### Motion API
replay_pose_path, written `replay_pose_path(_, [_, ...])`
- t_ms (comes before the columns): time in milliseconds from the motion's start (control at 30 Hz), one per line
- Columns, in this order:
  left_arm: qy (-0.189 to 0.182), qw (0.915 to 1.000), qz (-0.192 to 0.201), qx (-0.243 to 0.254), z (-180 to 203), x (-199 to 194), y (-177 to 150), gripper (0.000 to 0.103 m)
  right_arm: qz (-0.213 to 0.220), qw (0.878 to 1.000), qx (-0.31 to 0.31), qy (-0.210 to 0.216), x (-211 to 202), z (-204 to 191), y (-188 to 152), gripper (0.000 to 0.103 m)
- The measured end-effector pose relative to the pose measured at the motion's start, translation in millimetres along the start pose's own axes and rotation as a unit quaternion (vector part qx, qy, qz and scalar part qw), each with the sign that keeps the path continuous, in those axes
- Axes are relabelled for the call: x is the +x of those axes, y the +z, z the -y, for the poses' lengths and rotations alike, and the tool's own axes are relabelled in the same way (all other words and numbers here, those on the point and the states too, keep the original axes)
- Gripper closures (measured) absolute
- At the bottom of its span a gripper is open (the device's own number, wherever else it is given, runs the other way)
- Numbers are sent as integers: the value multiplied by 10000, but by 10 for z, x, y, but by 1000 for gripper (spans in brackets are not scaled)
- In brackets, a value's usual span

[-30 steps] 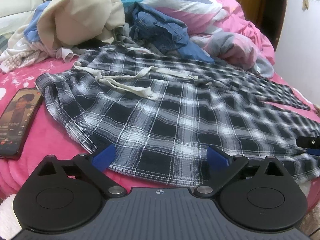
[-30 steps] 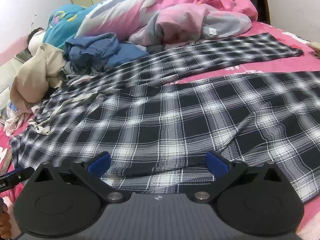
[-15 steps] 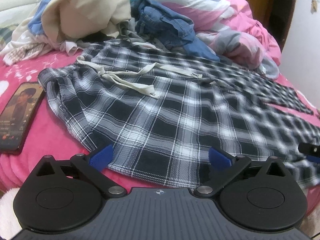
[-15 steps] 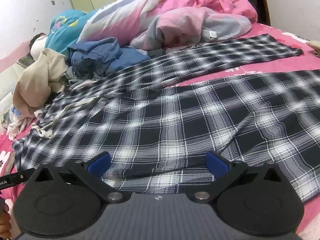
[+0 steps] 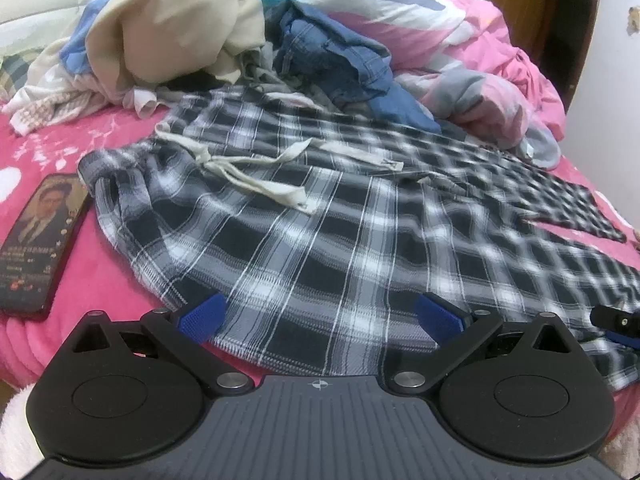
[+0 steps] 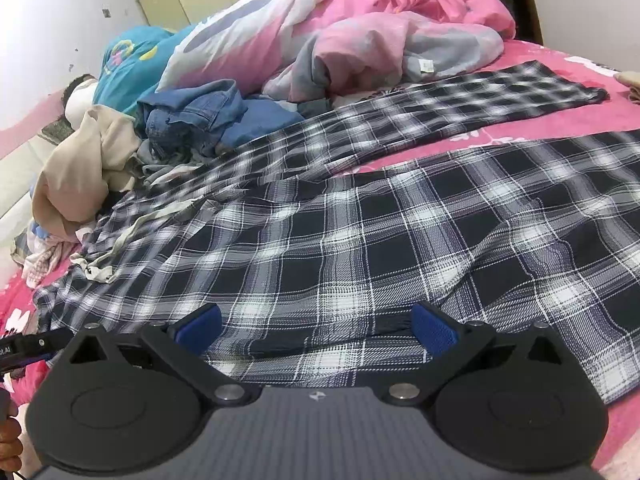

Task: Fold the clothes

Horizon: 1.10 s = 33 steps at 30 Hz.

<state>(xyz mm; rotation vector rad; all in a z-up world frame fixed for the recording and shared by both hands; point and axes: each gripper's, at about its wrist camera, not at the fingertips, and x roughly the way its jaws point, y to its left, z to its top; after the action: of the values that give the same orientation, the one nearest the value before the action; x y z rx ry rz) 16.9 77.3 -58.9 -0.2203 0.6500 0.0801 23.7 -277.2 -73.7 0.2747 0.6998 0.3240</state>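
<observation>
1. Left wrist view. The left hand-held gripper (image 5: 318,316) hangs with its blue pads well apart and nothing between them, over the near hem of the plaid trousers (image 5: 320,248). The trousers lie spread on the pink bed (image 5: 100,280), waistband toward 10 o'clock, legs running out to 3 o'clock. A pale drawstring (image 5: 256,176) lies loose across the waist at 12 o'clock. A phone (image 5: 38,240) rests on the bed at 9 o'clock, just beside the waistband. A heap of unfolded clothes (image 5: 180,28) sits from 11 to 12 o'clock. The tip of the other tool shows at 3 o'clock.

2. Right wrist view. The right hand-held gripper (image 6: 316,330) is likewise spread and empty, low over the near leg of the plaid trousers (image 6: 400,240). The far leg reaches toward 1 o'clock; a pink quilt (image 6: 400,20) is bunched at 12 o'clock.

3. Step in hand, as judged: the garment is laid out flat and no fold is yet made; both tools appear poised at the near edge.

4. Next move, as judged: each tool must pinch the near edge through both layers, then carry it over onto the far leg, keeping the drawstring clear.
</observation>
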Motion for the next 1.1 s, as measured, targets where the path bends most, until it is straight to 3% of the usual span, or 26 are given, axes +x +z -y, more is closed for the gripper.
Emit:
replay_pose_path(433, [113,9992,173,346,175,48,50,4,-15,10000,36,50,6,17,1,0])
replay_pose_path(633, [241,9991,86,327,153,118,8,12,-31,10000,-25,27,12,6,0,0])
replay_pose_path(867, [273,9994,44,215,69,175,-36,29,-49,10000,-74,-13,24,0,14,0])
replay_pose_path(1100, [313,9989,124,333,50,170,-101,32,-64,9999,-76,-28,26,-19,8,1])
